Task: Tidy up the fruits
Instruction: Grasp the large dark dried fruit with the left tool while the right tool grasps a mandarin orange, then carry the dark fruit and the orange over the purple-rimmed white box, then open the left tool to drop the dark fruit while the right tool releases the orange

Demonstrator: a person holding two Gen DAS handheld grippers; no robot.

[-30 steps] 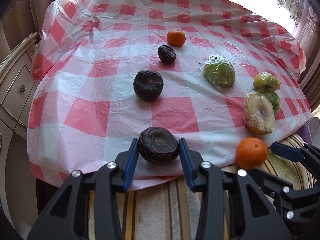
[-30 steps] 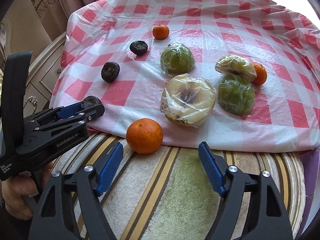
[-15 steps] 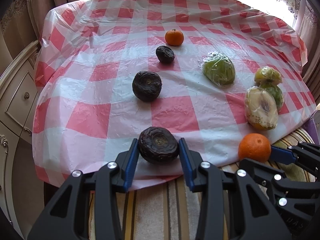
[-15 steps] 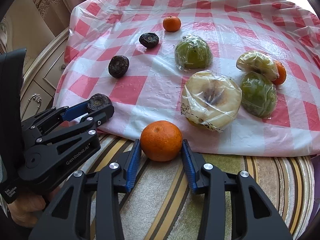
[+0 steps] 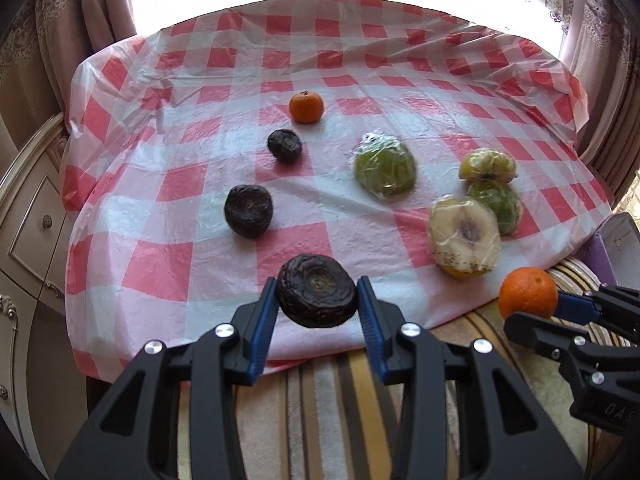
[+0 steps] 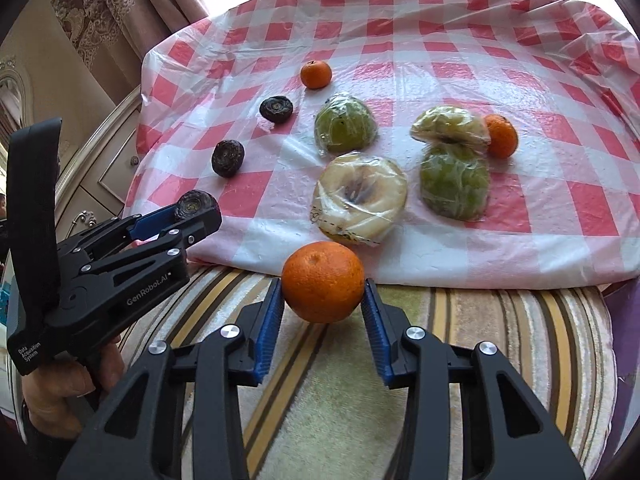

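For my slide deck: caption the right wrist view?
Right gripper grips an orange; left gripper holds a dark fruit.

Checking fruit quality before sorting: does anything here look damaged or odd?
The three dark fruits look shrivelled and wrinkled: one in the left gripper, two on the tablecloth. The oranges look sound.

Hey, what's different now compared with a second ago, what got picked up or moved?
The right gripper, open a second ago beside the large orange, has closed on it and lifted it off the striped rug. The left gripper still clamps the same dark wrinkled fruit, now raised slightly. The fruits on the checkered cloth have not moved.
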